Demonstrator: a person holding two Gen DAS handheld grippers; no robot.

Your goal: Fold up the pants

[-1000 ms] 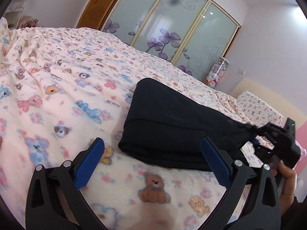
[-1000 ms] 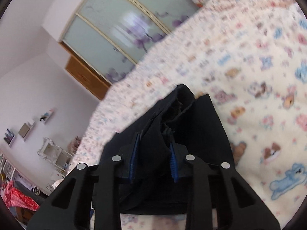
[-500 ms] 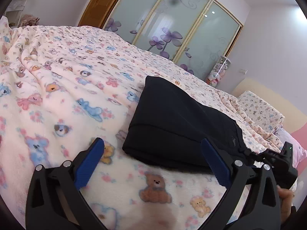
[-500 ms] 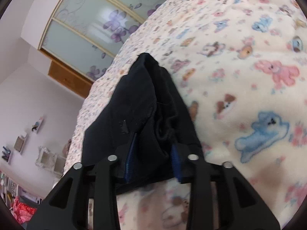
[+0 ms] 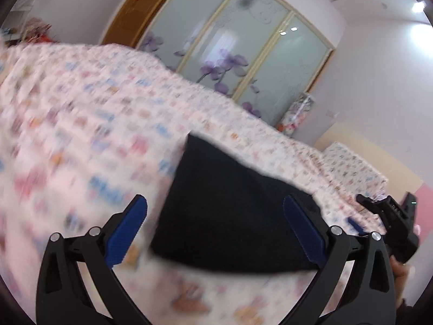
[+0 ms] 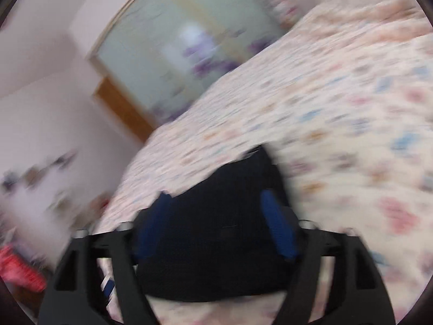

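We had the pants [image 5: 232, 216] lying as a compact dark bundle on the teddy-print blanket [image 5: 81, 140], at about six o'clock in both wrist views, the folds apparently done. Our left gripper [image 5: 216, 230] stood spread wide with nothing between its blue pads [image 5: 127, 233]; the bundle lay beyond and below them, untouched as far as the blur allowed us to tell. Our right gripper [image 6: 219, 224] was opening, its pads [image 6: 278, 227] parting on either side of the bundle's near end and, as far as the blur let us judge, no longer pressing the cloth.

We judged the step to be letting go and drawing clear. To do it well we needed the jaws fully parted before pulling away, and a straight retreat along the fingers so no pad would snag a layer and drag the fold open.

The left view showed what the right could not: the right gripper [image 5: 389, 224] itself at three o'clock, in a person's hand [image 5: 400, 268], plus the bundle's long flat side. The right view alone showed the bundle's end framed between its own fingers.
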